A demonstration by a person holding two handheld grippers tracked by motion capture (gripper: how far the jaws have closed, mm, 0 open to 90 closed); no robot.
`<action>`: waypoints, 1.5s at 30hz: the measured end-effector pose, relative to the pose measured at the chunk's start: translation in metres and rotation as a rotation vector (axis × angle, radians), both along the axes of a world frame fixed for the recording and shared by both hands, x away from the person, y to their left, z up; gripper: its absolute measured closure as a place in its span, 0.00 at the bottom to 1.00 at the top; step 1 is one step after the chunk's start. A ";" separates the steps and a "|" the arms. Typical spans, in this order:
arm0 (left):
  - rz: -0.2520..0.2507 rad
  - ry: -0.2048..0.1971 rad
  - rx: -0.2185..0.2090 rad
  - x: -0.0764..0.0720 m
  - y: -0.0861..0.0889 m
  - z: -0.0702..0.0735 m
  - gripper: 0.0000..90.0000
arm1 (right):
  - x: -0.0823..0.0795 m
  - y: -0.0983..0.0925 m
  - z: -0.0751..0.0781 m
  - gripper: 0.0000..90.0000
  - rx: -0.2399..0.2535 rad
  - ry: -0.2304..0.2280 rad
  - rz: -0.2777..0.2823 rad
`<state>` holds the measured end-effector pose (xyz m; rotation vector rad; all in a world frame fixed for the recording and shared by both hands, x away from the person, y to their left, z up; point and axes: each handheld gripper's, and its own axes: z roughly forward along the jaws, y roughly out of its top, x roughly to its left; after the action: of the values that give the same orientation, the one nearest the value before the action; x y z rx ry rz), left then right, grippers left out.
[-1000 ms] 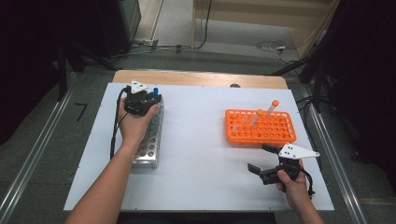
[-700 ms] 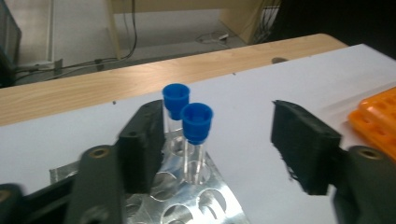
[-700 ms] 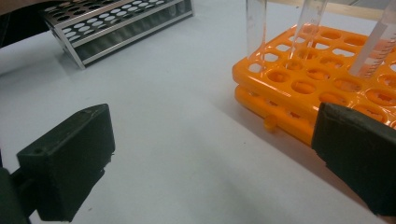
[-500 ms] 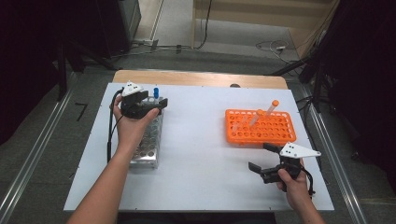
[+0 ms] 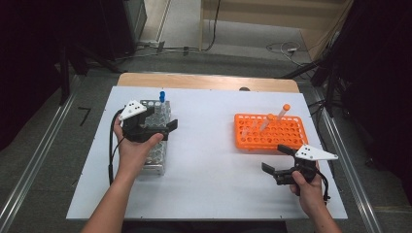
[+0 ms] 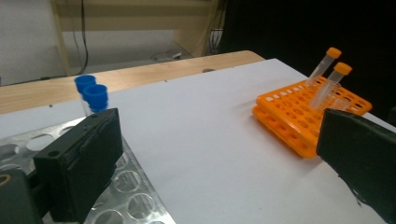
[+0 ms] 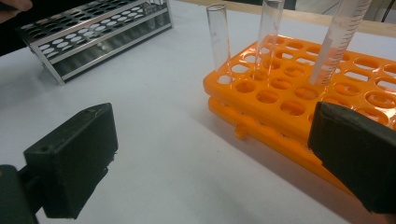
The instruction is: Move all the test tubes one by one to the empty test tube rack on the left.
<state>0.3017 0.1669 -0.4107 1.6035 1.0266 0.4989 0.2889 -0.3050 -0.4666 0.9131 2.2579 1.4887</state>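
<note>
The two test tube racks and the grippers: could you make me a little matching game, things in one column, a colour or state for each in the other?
Things:
1. plastic rack
2. metal rack
3. capped tube in the metal rack
4. left gripper

Colour or state:
A. blue cap
B. orange
C. jaws open, nothing between them
D. silver, under the person's left hand

Pairs: 1-B, 2-D, 3-A, 4-C

Tall tubes (image 7: pixel 275 32) (tops) cut off above.
</note>
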 end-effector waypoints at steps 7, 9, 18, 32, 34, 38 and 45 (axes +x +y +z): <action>-0.029 -0.008 -0.017 -0.016 -0.011 -0.004 0.00 | 0.005 -0.003 0.001 0.01 0.002 0.005 -0.021; -0.042 -0.016 -0.023 -0.021 -0.014 -0.006 0.00 | 0.008 -0.003 0.001 0.01 0.002 0.007 -0.029; -0.080 -0.007 -0.023 -0.037 -0.023 -0.016 0.00 | 0.024 -0.012 0.009 0.02 -0.001 0.007 -0.104; -0.077 0.009 -0.024 -0.040 -0.021 -0.024 0.00 | 0.071 -0.019 0.012 0.15 -0.013 0.006 -0.293; -0.078 0.009 -0.025 -0.040 -0.021 -0.024 0.00 | 0.079 -0.019 0.011 0.20 -0.012 0.012 -0.335; -0.079 0.008 -0.033 -0.040 -0.021 -0.024 0.00 | 0.096 -0.021 0.010 0.30 -0.003 0.018 -0.415; -0.077 0.009 -0.038 -0.040 -0.019 -0.023 0.00 | 0.116 -0.019 0.006 0.51 -0.018 0.045 -0.454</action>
<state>0.2612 0.1475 -0.4339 1.6066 0.9717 0.4175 0.4049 -0.3236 -0.4601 1.3533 1.9122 1.2490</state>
